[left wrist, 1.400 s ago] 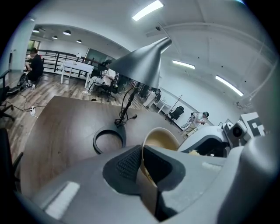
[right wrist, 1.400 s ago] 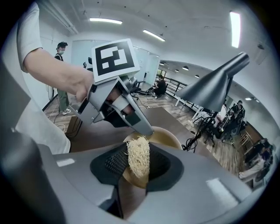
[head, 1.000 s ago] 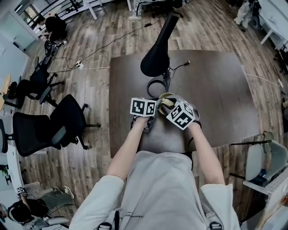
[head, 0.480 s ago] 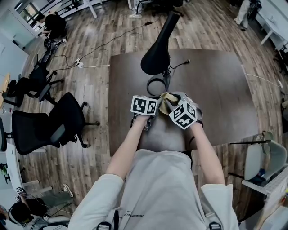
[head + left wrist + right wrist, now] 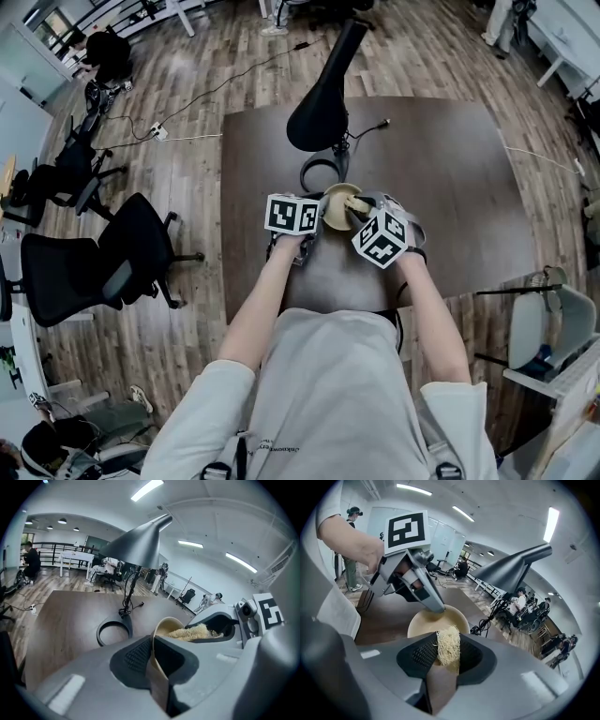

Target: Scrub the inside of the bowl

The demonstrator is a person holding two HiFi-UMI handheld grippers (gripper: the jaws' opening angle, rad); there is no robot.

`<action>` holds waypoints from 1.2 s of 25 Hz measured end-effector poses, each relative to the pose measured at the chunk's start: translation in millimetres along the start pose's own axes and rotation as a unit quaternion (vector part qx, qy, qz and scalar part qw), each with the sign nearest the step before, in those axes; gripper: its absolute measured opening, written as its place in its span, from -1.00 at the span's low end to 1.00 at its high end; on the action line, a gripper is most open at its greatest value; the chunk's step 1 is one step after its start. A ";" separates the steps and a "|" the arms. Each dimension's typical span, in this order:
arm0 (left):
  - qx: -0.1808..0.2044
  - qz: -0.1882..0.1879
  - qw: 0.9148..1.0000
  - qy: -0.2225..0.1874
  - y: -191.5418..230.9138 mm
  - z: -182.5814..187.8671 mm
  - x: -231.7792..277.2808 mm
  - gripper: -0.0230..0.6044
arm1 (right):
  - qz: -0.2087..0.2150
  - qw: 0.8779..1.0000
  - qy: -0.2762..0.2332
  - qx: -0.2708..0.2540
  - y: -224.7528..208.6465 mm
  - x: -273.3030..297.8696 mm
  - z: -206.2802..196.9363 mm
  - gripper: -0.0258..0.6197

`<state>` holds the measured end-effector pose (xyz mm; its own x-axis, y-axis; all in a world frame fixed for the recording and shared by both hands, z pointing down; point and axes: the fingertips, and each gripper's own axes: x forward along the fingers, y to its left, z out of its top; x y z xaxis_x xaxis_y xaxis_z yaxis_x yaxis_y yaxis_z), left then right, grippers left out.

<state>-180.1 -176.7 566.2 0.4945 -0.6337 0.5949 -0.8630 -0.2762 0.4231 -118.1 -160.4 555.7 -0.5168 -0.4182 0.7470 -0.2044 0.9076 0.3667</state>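
A cream bowl (image 5: 337, 208) is held over the dark table (image 5: 450, 178), tilted toward the right gripper. My left gripper (image 5: 157, 660) is shut on the bowl's rim (image 5: 155, 641). In the right gripper view the bowl (image 5: 423, 619) opens toward me. My right gripper (image 5: 445, 656) is shut on a pale fibrous scrubber (image 5: 448, 647), which reaches into the bowl's mouth. In the left gripper view the scrubber (image 5: 192, 632) lies at the bowl's upper edge between the right gripper's jaws. In the head view both marker cubes flank the bowl; the left gripper (image 5: 298, 217) sits at its left, the right gripper (image 5: 373, 230) at its right.
A black desk lamp (image 5: 323, 94) stands behind the bowl, its ring base (image 5: 318, 173) close to it and its cable (image 5: 370, 127) trailing right. Office chairs (image 5: 103, 262) stand left of the table. A chair (image 5: 544, 328) is at the right.
Both grippers and the bowl have shifted slightly away from the body and left. The bowl's inside shows more, and the scrubber has moved within its mouth.
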 end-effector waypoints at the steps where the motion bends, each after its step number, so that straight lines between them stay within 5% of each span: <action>1: 0.002 0.001 1.000 -0.001 0.2 1.5 -0.6 -0.85 | 0.005 1.000 0.003 -0.004 3.5 0.5 0.5 -0.52; 11: -0.004 -0.008 1.000 -0.007 -6.0 2.0 -1.3 -0.84 | 0.041 0.999 -0.021 0.002 28.3 7.6 21.6 -0.53; 30: 0.016 -0.022 1.000 0.011 -26.5 -10.1 8.2 -0.86 | -0.072 0.997 -0.017 0.008 -10.0 -11.0 0.5 -0.52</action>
<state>-152.1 -167.3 566.7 0.5339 -0.6045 0.5913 -0.8431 -0.3273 0.4267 -110.8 -164.8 543.5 -0.5098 -0.5423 0.6678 -0.2909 0.8393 0.4593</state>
